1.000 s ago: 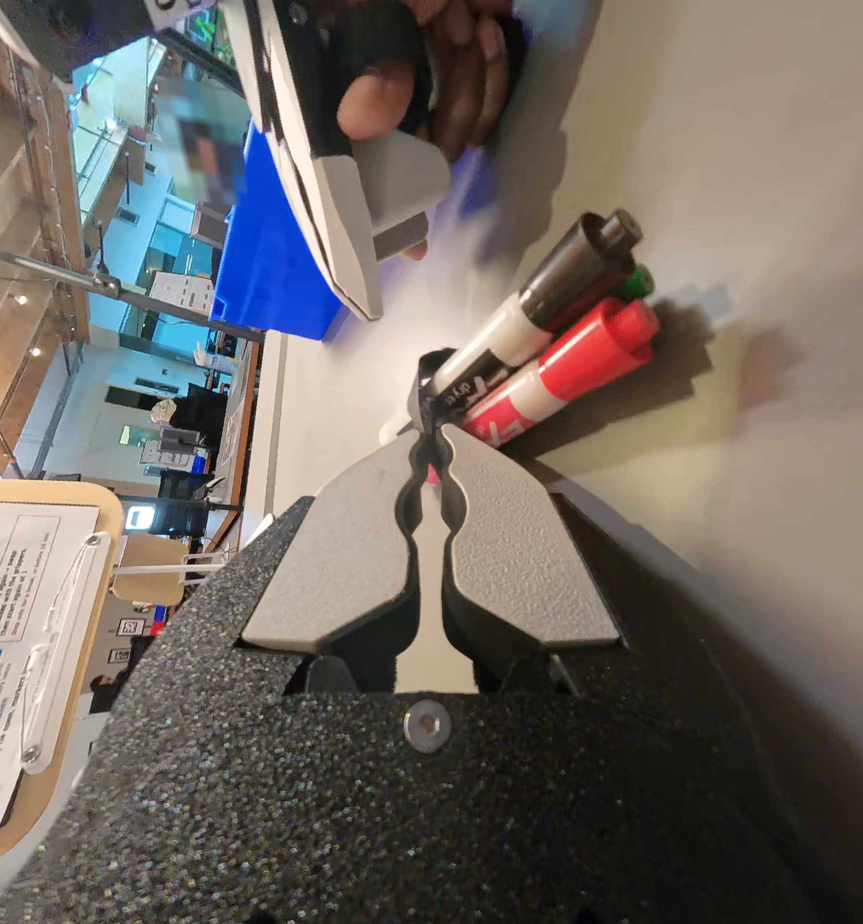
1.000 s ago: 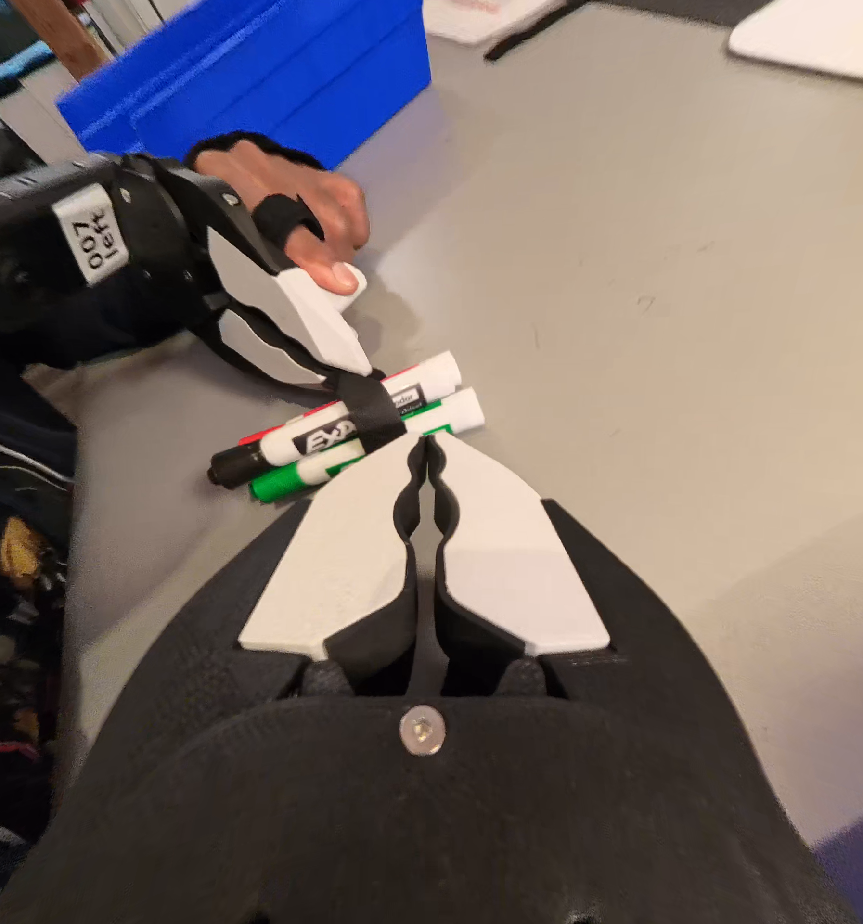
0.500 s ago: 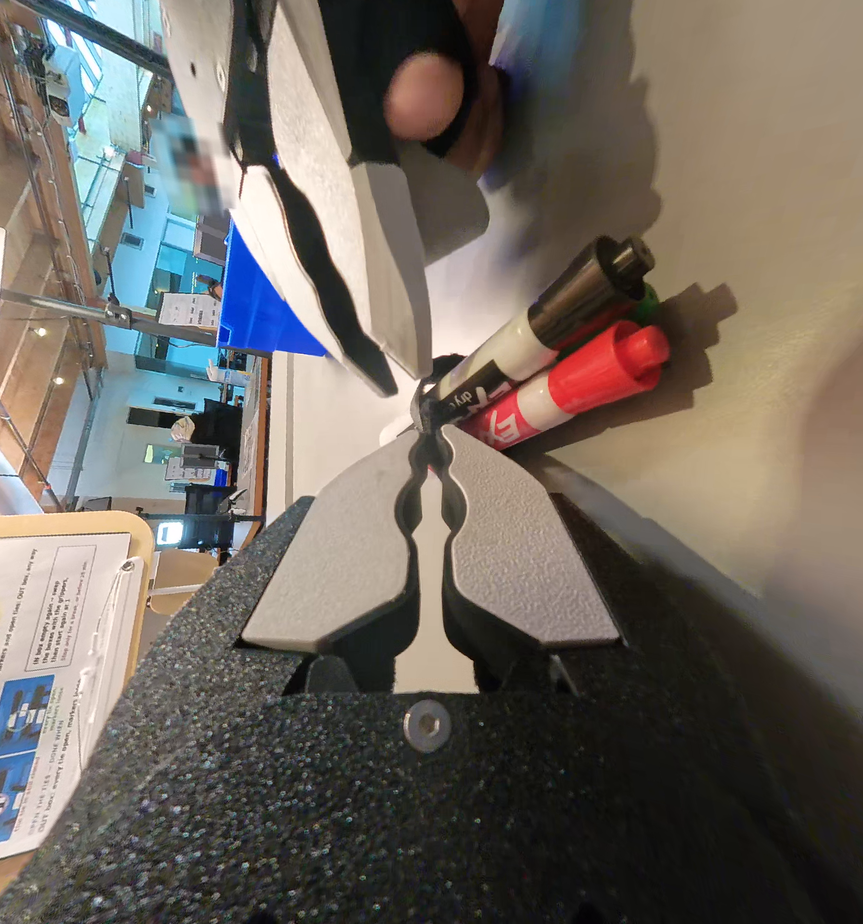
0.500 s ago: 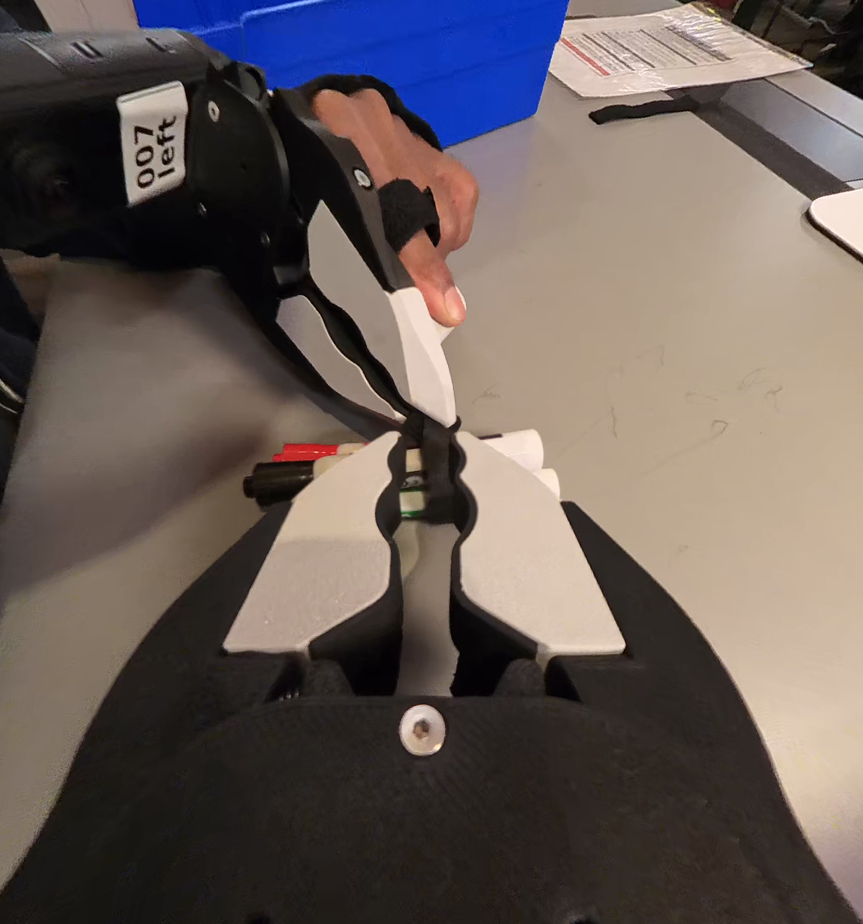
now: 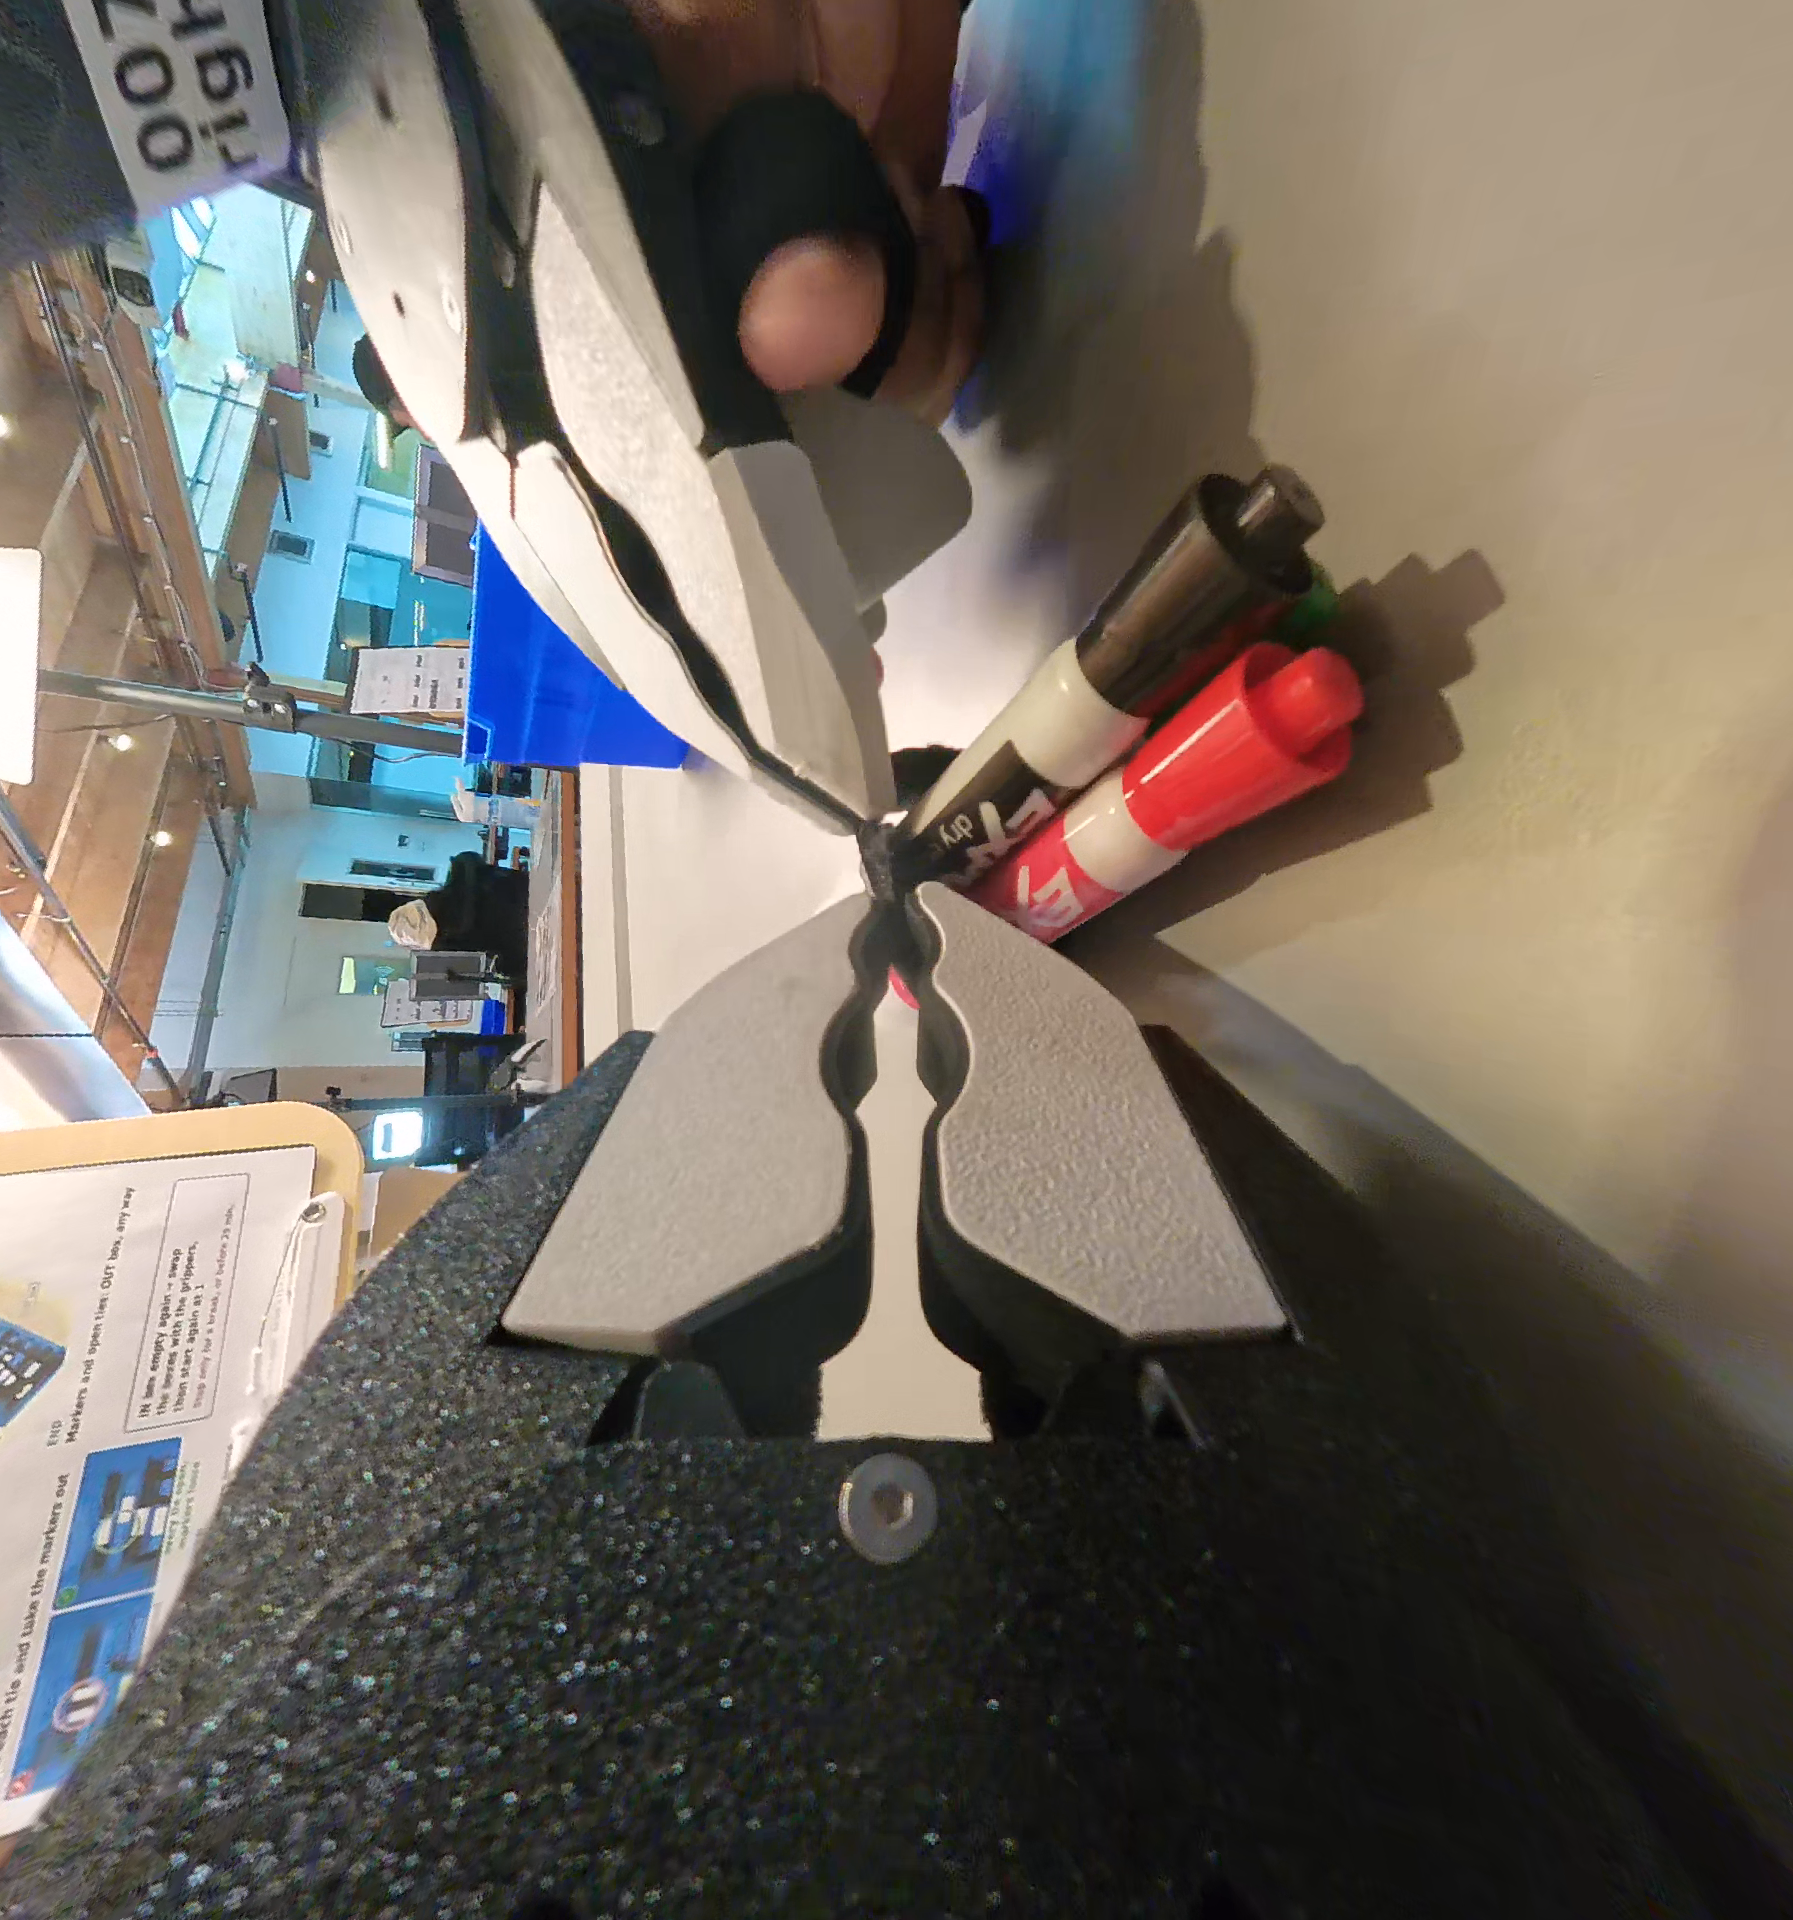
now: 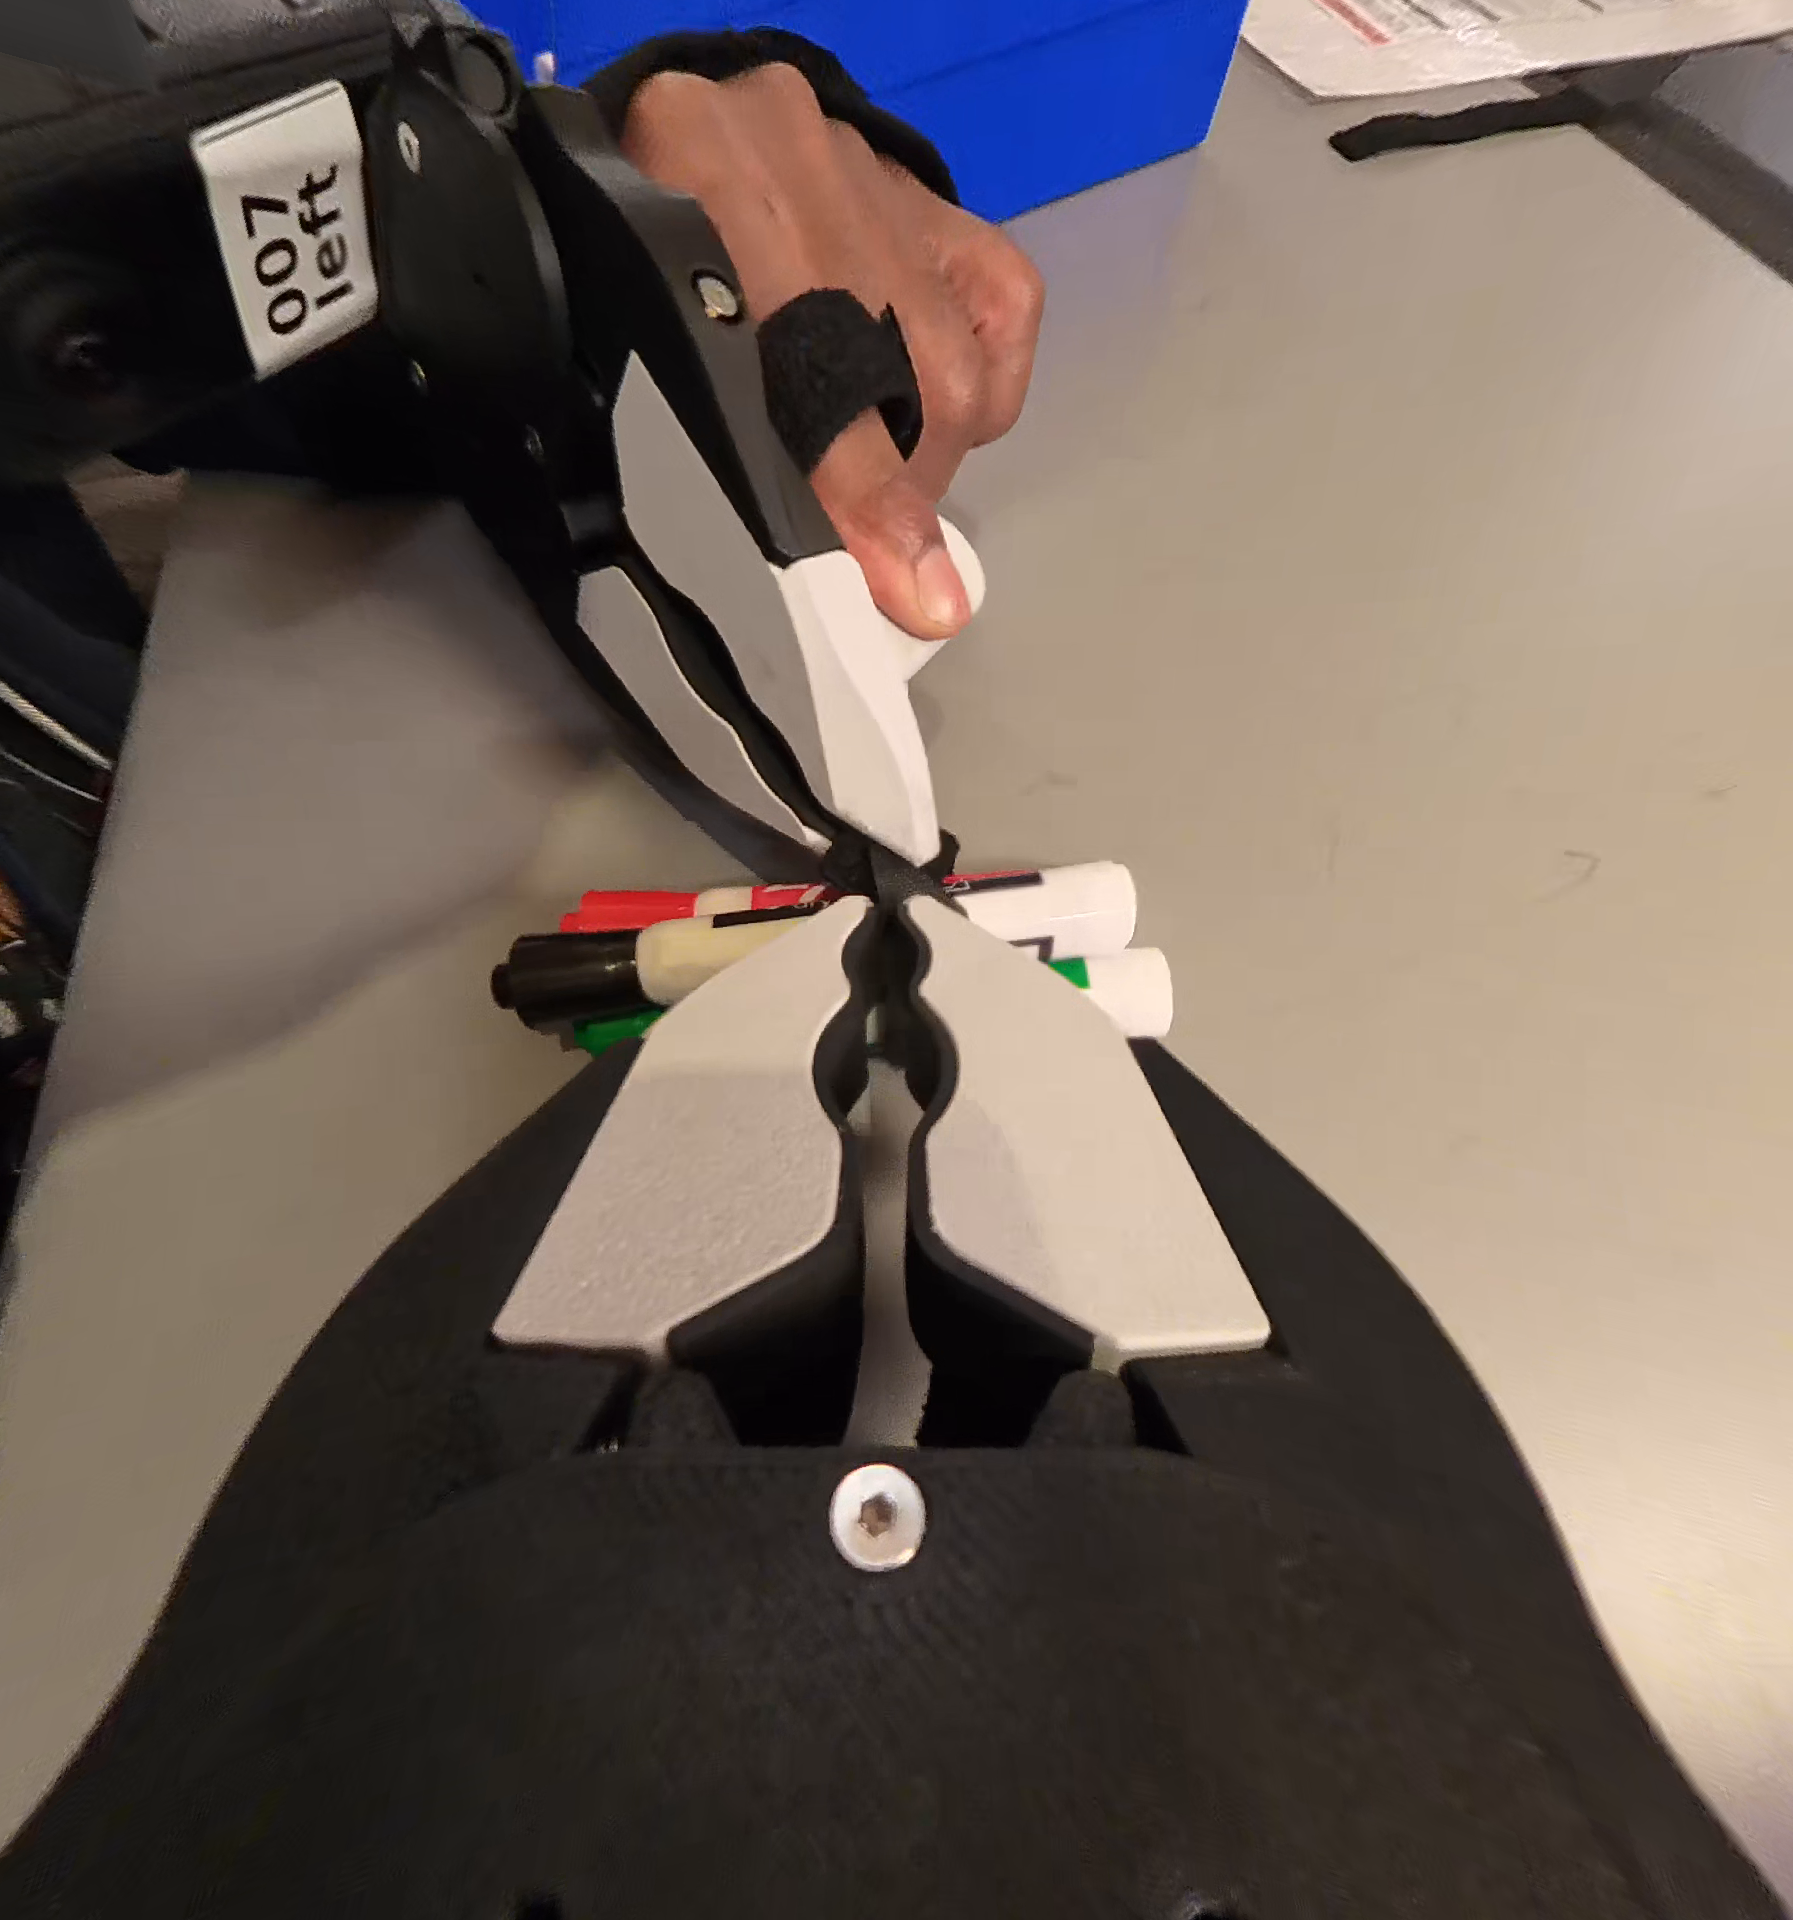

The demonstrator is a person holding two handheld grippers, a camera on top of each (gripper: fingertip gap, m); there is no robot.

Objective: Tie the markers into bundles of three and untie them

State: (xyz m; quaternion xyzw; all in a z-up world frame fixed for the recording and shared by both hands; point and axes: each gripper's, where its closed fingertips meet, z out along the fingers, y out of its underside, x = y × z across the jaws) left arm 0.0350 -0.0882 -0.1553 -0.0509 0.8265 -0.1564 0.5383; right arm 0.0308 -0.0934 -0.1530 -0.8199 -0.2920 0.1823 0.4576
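Observation:
Three markers lie bundled on the grey table: a black one (image 5: 1162, 634), a red one (image 5: 1214, 748) and a green one (image 5: 1313, 608). They also show in the right wrist view, black (image 6: 601, 966), red (image 6: 643, 904) and green (image 6: 611, 1032). A black tie strap (image 6: 892, 883) wraps the bundle and stands up above it (image 5: 887, 857). My left gripper (image 5: 887, 909) is shut on the strap's upper part; it also shows in the right wrist view (image 6: 850, 836). My right gripper (image 6: 887, 914) is shut on the same strap just beside it, tip to tip (image 5: 861, 816).
A blue bin (image 6: 1027, 104) stands behind the bundle and also shows in the left wrist view (image 5: 559, 707). A loose black strap (image 6: 1443, 125) and a paper sheet (image 6: 1494, 31) lie at the far right. A person's hand (image 6: 871, 260) holds the left gripper. An instruction sheet (image 5: 92, 1403) shows at the left. My left and right fingertips are right by each other.
My right gripper moved up to the strap, opened around it, and has now shut on it. My left gripper stayed shut on the strap throughout.

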